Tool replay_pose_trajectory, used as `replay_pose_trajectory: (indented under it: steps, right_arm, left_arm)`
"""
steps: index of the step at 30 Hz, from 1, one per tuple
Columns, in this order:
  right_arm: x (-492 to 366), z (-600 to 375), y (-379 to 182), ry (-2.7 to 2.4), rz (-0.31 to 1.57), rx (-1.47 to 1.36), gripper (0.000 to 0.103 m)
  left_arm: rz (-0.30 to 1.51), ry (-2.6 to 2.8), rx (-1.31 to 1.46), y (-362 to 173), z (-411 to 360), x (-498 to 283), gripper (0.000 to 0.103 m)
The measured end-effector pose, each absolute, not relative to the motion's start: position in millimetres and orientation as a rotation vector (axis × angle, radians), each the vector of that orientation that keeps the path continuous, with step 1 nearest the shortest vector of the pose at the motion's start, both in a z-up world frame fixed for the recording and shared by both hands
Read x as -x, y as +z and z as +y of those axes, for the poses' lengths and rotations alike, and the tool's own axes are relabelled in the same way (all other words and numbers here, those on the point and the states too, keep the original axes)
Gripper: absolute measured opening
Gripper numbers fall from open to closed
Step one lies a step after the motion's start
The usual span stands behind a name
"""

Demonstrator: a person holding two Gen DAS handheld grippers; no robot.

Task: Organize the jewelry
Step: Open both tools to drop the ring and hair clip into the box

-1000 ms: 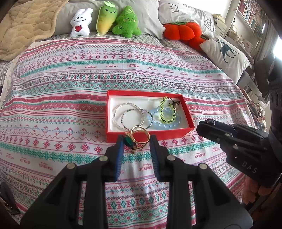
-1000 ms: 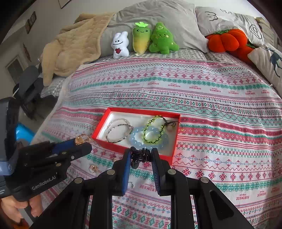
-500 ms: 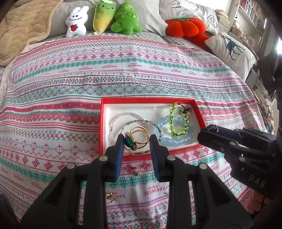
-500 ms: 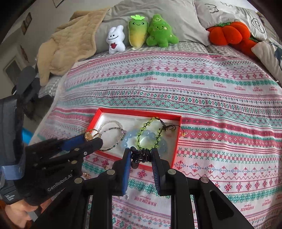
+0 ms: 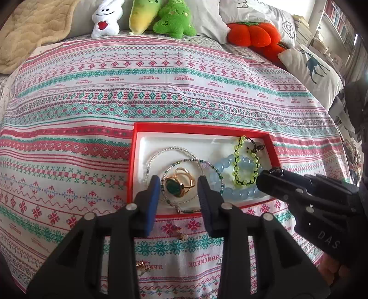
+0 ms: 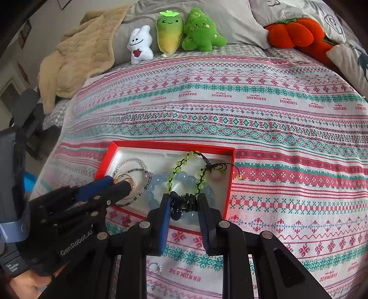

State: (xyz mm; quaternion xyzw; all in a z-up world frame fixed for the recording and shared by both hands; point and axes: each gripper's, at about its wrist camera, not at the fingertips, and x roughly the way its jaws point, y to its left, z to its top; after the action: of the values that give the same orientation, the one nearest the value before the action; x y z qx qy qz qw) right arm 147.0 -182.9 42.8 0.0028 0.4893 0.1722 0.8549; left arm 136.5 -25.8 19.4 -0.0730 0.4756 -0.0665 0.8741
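Observation:
A red box [image 5: 202, 130] with a white liner lies on the patterned bedspread; it also shows in the right wrist view [image 6: 232, 184]. In it lie thin beaded bracelets [image 5: 170, 153], a blue bead bracelet [image 5: 239, 195] and a green bead bracelet [image 5: 237, 161]. My left gripper [image 5: 178, 186] is shut on gold rings with a green stone [image 5: 178, 185] and holds them over the box's left half. My right gripper [image 6: 184, 204] is shut on a black hair tie [image 6: 182, 203] over the box's front edge, above the blue beads.
Small loose pieces lie on the bedspread in front of the box: a gold earring [image 5: 141, 266], a tiny charm [image 5: 180, 234] and a silver ring [image 6: 155, 268]. Plush toys [image 5: 147, 17], pillows and a beige blanket [image 6: 78, 53] line the far side.
Both grippers have moved forward over the box, the left with the rings from before the front edge to above the thin bracelets, the right with the hair tie to above the blue beads.

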Motion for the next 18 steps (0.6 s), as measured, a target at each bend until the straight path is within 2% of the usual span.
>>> replay_pose_trajectory:
  steps: [8, 11, 12, 13, 15, 18]
  right_arm:
    - [-141, -185, 48, 0.361, 1.010, -0.007, 0.025]
    - [-138, -185, 52, 0.357, 1.004, 0.001, 0.030]
    - [-137, -185, 53, 0.353, 1.004, 0.004, 0.042]
    - [-136, -185, 55, 0.350, 1.002, 0.002, 0.062]
    - [-131, -188, 61, 0.349, 0.971, -0.008, 0.072]
    - [-125, -189, 69, 0.360, 0.955, 0.001, 0.072]
  left_arm:
    - [0.962, -0.151, 0.149, 32, -22, -130, 0.058]
    - [0.957, -0.149, 0.133, 36, -21, -126, 0.066]
    - [0.957, -0.148, 0.125, 38, -20, -125, 0.069]
    - [0.957, -0.146, 0.121, 38, -20, -124, 0.072]
    - [0.961, -0.135, 0.109, 39, -17, -122, 0.075]
    - [0.969, -0.133, 0.109, 41, -12, -118, 0.076]
